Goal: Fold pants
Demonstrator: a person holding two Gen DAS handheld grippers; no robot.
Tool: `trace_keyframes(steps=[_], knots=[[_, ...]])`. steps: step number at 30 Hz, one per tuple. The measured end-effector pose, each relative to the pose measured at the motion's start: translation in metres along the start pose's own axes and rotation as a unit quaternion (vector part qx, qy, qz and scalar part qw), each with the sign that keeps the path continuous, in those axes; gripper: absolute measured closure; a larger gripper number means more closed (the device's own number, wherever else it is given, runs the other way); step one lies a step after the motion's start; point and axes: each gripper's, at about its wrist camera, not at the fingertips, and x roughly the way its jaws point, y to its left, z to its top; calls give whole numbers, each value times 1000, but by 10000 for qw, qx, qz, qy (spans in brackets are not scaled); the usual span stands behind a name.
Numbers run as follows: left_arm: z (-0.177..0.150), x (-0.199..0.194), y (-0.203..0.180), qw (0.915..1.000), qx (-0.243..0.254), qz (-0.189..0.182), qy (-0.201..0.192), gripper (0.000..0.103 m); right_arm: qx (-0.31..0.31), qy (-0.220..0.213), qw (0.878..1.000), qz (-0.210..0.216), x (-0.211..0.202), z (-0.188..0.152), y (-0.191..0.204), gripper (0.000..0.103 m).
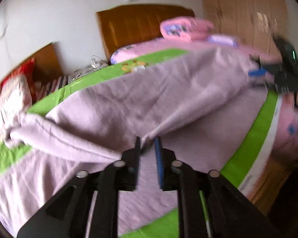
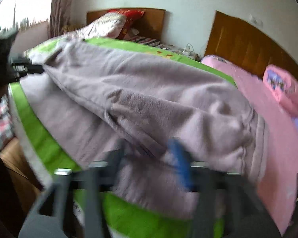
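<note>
While both views smear with motion blur, I see the lilac pants (image 1: 129, 99) lifted above the green mat (image 1: 258, 130) on the bed, stretched between my two grippers. Beyond my left fingers the mat's edge curves off to the right, with a pink bedsheet (image 2: 268, 119) and wooden headboard (image 1: 133, 25) further ahead. My left gripper (image 1: 148, 146) has its fingers nearly together, pinching a pants edge. My right gripper (image 2: 149, 154) sits under bunched cloth; its fingers appear clamped on the pants, though blur hides the gap.
</note>
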Motion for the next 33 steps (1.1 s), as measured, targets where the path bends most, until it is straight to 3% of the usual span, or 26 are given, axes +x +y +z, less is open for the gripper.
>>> trace_keyframes(steps=[1, 3, 4, 6, 8, 9, 12, 15, 17, 19, 22, 26, 29, 33], knots=[[-1, -7, 5, 9995, -279, -80, -99, 39, 151, -103, 9998, 41, -8, -2, 0, 20], [-4, -29, 15, 9924, -1124, -117, -494, 13, 650, -351, 9971, 192, -28, -15, -5, 20], [-10, -39, 24, 9873, -1462, -199, -592, 11, 955, -448, 9941, 233, -34, -23, -8, 21], [-19, -46, 36, 9691, -2275, -666, -685, 10, 1918, -690, 9783, 363, -47, -38, -28, 26], [-31, -44, 51, 9464, -3020, -952, -632, 9, 2866, -858, 9530, 485, -52, -51, -55, 29], [-33, -39, 55, 9401, -3228, -964, -524, 9, 3252, -935, 9395, 536, -51, -56, -69, 31], [-40, -32, 60, 9381, -3371, -707, -377, 9, 3649, -913, 9252, 508, -46, -56, -86, 31], [-43, -30, 60, 9338, -3462, -815, -384, 9, 3773, -884, 9198, 608, -36, -47, -94, 31], [-42, -26, 57, 9358, -3417, -794, -335, 9, 3924, -767, 9140, 688, -28, -41, -102, 31], [-40, -25, 55, 9384, -3356, -770, -305, 9, 4379, -192, 8962, 690, -11, -42, -115, 30], [-43, -31, 55, 9413, -3270, -762, -360, 9, 4565, -72, 8868, 721, -4, -40, -123, 30], [-48, -29, 58, 9401, -3303, -780, -308, 9, 5065, -227, 8560, 1013, 7, -40, -137, 27], [-52, -31, 62, 9379, -3368, -772, -307, 9, 5049, -335, 8572, 961, 10, -40, -139, 31], [-55, -34, 66, 9342, -3460, -796, -332, 9, 4794, -293, 8751, 583, 7, -49, -128, 64]])
